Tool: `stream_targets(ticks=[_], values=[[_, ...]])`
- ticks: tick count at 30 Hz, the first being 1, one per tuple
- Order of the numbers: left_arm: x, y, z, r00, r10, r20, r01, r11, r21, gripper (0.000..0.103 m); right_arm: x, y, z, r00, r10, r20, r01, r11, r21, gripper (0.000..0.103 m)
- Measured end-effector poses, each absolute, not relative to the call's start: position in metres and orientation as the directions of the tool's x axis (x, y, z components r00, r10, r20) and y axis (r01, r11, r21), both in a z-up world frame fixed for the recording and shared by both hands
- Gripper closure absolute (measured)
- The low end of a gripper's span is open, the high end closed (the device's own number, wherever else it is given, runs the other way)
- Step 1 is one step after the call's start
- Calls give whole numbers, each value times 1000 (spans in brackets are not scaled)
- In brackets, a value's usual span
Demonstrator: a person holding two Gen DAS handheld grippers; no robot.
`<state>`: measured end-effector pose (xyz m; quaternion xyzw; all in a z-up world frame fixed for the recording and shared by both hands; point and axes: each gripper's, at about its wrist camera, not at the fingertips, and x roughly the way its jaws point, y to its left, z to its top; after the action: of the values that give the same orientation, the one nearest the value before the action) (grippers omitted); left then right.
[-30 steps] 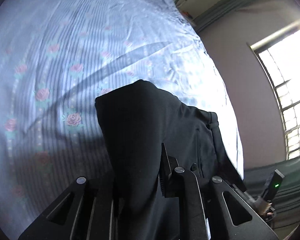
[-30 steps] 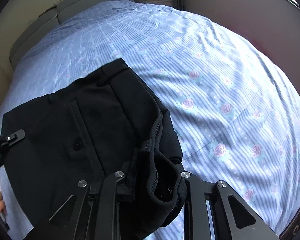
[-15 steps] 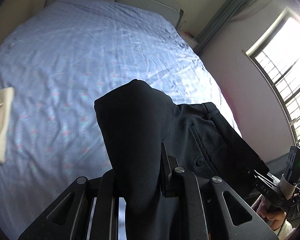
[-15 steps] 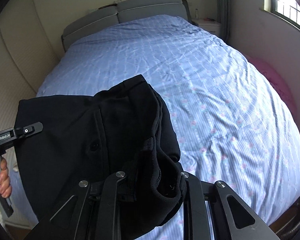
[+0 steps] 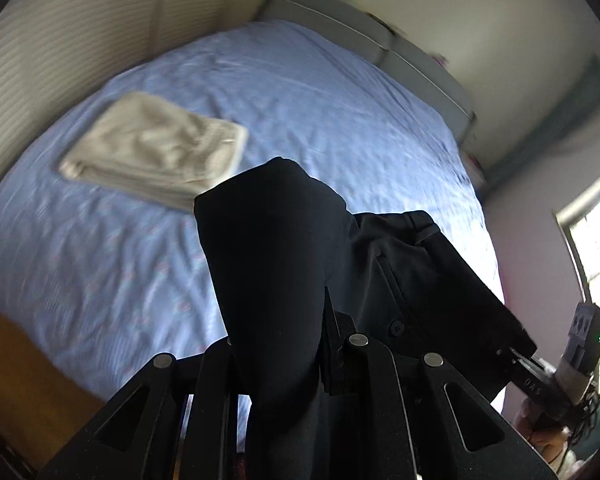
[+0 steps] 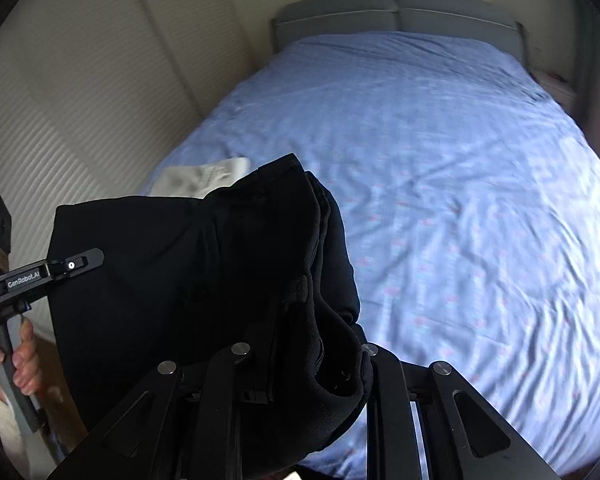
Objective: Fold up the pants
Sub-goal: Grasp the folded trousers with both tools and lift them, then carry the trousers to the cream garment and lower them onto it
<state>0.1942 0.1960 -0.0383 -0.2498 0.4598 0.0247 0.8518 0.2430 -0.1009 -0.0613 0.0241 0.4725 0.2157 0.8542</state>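
1. Looking along the left gripper (image 5: 278, 364): clamped on a thick bunch of the black pants (image 5: 272, 264), fingers (image 5: 216, 384) pinching the cloth from both sides. Held up in the air above the near end of the bed (image 5: 300, 120), the fabric rose in a rounded hump past the fingertips. Stretched away to the right as a flatter panel with a button (image 5: 397, 326) and a waistband edge showing. Met at the far right by the right gripper (image 5: 512, 354), gripped on the pants' right edge, with part of a hand visible below it. Lay on the far left of the lilac sheet (image 5: 100, 260): a folded cream garment (image 5: 156, 156), well apart from the pants. Stood beyond the bed: a grey headboard (image 5: 380, 36). Showed at the right edge: a bright window (image 5: 596, 248).

2. Looking along the right gripper (image 6: 304, 364): closed on a bulky fold of the same pants (image 6: 268, 248), fingers (image 6: 384, 384) pinching it, cloth spilling over the near side. Hung to the left as a wide dark sheet, off the bed. Seen at the left: the left gripper (image 6: 80, 264), its tip against the pants' left edge, its handle in the person's left hand (image 6: 18, 354). Peeked out just behind the pants' top edge: the cream garment (image 6: 204, 176). Spread to the right and far side: the lilac sheet (image 6: 460, 200), wrinkled, up to the grey headboard (image 6: 396, 12).
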Motion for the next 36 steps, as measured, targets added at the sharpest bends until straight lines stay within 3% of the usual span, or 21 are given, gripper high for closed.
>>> stream_targets(ticks=[9, 16, 26, 36], values=[[131, 269, -28, 599, -63, -798, -421, 823, -381, 86, 215, 0, -55, 364, 505, -782, -519, 808, 280, 83], [137, 354, -29, 658, -67, -750, -391, 820, -417, 86, 223, 73, -49, 391, 523, -757, -559, 789, 255, 83], [221, 485, -36, 569, -188, -801, -229, 899, -374, 86, 264, 182, -63, 418, 427, -802, -362, 888, 285, 83], [309, 555, -50, 503, -283, -816, -50, 934, -355, 85, 288, 260, -70, 464, 328, -822, -243, 940, 238, 83]])
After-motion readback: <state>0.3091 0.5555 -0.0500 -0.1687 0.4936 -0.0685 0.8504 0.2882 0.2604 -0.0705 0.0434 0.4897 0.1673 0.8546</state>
